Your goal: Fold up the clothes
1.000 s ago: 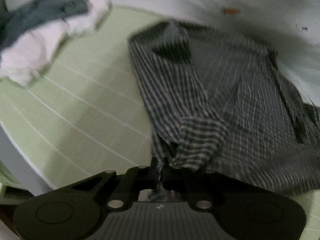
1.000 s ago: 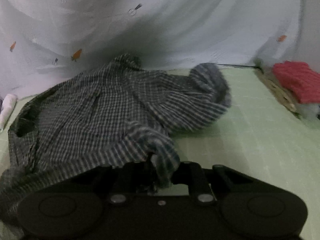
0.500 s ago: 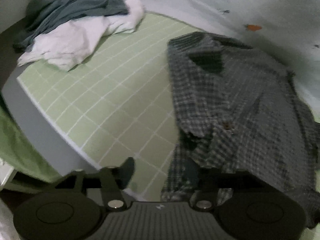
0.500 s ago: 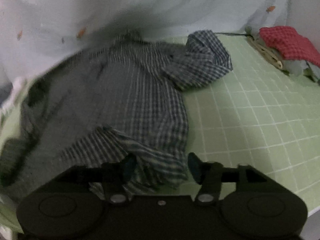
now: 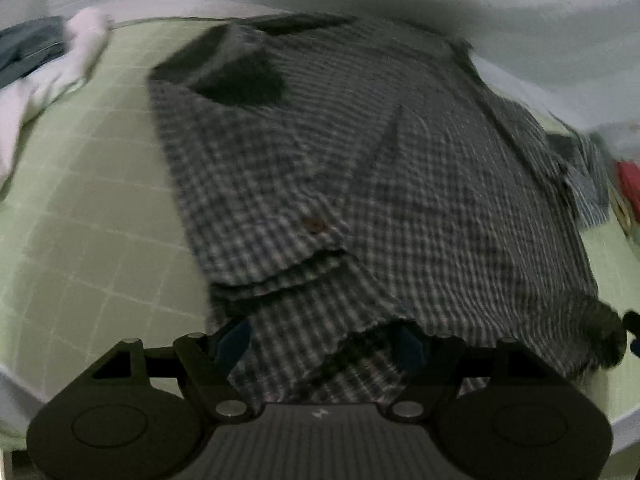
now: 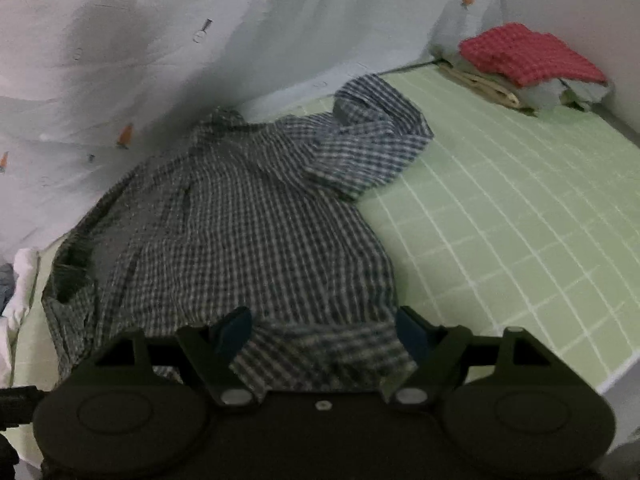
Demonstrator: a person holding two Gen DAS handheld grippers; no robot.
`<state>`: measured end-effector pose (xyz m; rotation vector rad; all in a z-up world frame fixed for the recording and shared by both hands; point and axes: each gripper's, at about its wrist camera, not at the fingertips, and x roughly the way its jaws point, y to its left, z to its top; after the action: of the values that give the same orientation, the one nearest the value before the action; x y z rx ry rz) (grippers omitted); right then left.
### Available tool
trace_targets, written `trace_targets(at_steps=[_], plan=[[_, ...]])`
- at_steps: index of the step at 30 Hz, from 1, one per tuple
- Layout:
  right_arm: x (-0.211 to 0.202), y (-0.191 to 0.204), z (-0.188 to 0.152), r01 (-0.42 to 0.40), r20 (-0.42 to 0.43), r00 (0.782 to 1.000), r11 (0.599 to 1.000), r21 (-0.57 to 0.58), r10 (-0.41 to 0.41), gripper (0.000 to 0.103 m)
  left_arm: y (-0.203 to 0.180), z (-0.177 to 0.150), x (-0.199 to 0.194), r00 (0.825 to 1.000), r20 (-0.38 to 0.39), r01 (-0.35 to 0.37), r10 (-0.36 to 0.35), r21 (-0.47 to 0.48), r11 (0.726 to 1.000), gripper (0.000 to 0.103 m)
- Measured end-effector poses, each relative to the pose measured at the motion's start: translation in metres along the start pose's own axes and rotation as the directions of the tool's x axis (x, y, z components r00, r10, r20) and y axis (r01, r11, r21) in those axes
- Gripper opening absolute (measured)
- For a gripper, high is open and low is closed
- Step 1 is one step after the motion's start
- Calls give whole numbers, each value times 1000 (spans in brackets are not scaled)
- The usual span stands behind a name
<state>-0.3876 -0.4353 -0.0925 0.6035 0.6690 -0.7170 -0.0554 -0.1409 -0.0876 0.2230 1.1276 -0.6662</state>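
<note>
A dark checked shirt (image 5: pixel 360 168) lies spread on the green gridded mat (image 5: pixel 80 240). Its hem is nearest me and its collar lies far left. My left gripper (image 5: pixel 322 344) is open, its fingers standing wide on either side of the shirt's near hem. In the right wrist view the same shirt (image 6: pixel 240 232) lies flat with one sleeve (image 6: pixel 372 148) bunched at the far right. My right gripper (image 6: pixel 324 330) is open, with the hem's edge lying between its fingers.
A pile of white and grey-blue clothes (image 5: pixel 44 68) lies at the mat's far left. A stack of folded clothes with a red one on top (image 6: pixel 528 60) sits at the far right. A pale printed sheet (image 6: pixel 200 40) hangs behind. The mat's front edge (image 6: pixel 580 364) is close.
Both grippers were shut on the shirt's hem one second ago. Both have opened and let it go, and the shirt now lies flat on the mat.
</note>
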Motion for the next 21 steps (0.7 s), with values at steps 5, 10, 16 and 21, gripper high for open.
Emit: trace_targets(at_steps=[5,10,16,21], plan=[[-2,-2,-1,25,17,1000,997,71,-27,80,-3,0,-2,997,15,74,-75,81,994,77],[2,-21,9,37,25,999,979,199,-43,83,-5,5,-9,987,27,157,-161,115,981,78],[36,-43,5,113,-121,990,932,345,-75,83,-4,0,-7,974,17,223,-224,60,973,81],[49,-52,-6,58,-191,981,906,419,25,65,-16,-10,1,992,-12,123,-122,114,986,69]])
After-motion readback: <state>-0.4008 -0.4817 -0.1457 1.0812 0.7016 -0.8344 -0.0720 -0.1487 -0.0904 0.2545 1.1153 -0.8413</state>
